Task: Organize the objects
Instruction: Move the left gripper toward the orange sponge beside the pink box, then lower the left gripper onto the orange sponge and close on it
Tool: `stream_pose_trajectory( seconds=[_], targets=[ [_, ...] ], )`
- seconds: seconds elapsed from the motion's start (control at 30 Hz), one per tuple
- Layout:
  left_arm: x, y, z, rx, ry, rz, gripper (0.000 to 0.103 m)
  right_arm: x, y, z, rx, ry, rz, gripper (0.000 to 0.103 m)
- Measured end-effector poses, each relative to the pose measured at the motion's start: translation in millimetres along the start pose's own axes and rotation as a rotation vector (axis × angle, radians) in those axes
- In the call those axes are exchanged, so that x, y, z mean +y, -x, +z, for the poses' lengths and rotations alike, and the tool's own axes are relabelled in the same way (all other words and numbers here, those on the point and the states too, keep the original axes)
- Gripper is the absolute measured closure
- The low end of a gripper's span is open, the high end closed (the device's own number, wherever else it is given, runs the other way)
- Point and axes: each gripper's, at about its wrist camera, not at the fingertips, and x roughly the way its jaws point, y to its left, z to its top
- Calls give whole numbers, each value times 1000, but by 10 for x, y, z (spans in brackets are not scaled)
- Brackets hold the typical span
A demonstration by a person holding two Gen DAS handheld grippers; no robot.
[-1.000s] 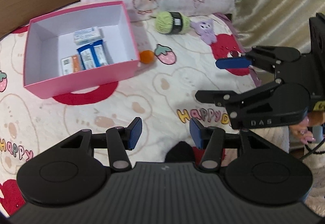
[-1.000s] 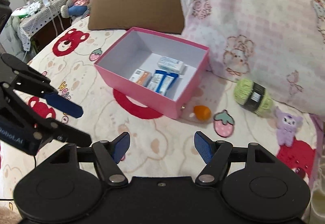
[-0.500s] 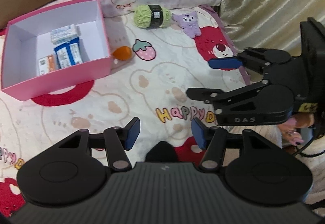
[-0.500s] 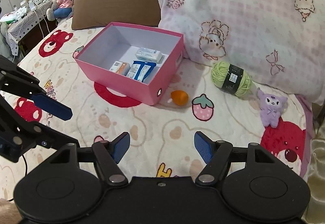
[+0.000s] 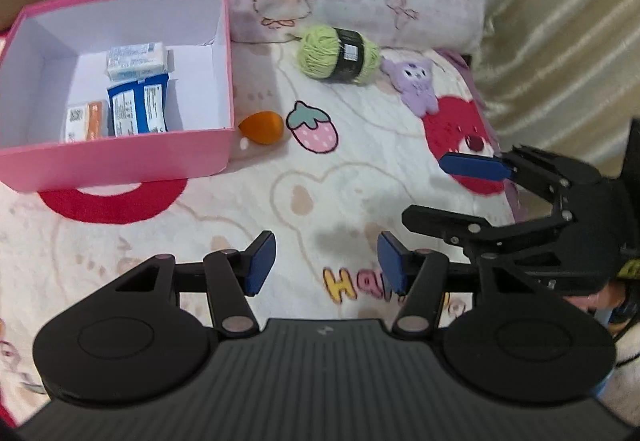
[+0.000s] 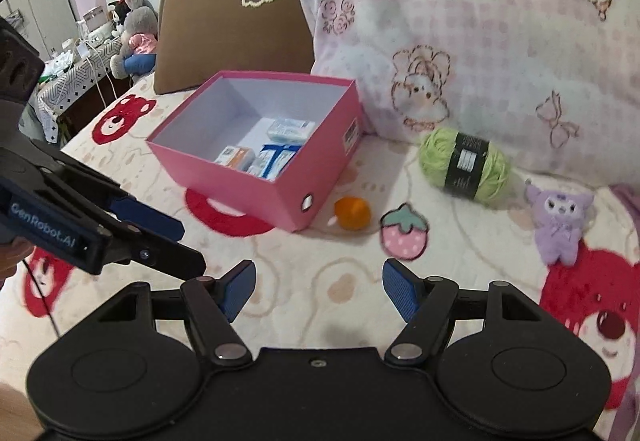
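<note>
Both grippers, left gripper (image 5: 326,267) and right gripper (image 6: 319,289), have sunk closer to the bedspread (image 5: 340,185), jaws apart and empty; loose orange egg-shaped sponge (image 6: 352,213) beside the pink cardboard box (image 6: 240,183) looks next.

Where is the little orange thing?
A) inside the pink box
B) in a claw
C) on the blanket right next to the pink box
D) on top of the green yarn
C: the little orange thing lies on the blanket just outside the pink box, beside its corner, with the green yarn farther off and no claw holding it.
</note>
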Motion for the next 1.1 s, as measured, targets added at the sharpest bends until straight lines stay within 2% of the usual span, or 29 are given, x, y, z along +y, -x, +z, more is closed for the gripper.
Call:
stream_pose_trajectory(
  seconds=[0.07, 0.23, 0.43, 0.53, 0.7, 0.8, 0.87, 1.1],
  targets=[
    [60, -137, -24, -15, 29, -8, 48, -24, -92, -51, -22, 47, -11, 28],
    [161, -413, -82, -106, 82, -3, 48, -68, -389, -120, 7, 98, 5, 28],
    [196, -699, -115, -213, 109, 17, 49, -46, -734, -274, -50, 298, -48, 28],
    [194, -848, -108, -268, 116, 19, 49, -56, -946, -315, -51, 379, -69, 28],
    [226, -1064, -81, -317, 88, 22, 50, -194, -1238, -266, -34, 350, -54, 28],
    [216, -1107, -74, -366, 54, -11, 50, -234, -1366, -291, -70, 376, -22, 28],
    [232, -1130, -48, -373, 73, -41, 50, -278, -1466, -310, -86, 345, 1, 28],
    [357, -1356, 11, -360, 142, 57, 55, -337, -1657, -220, -118, 327, 32, 31]
  ],
)
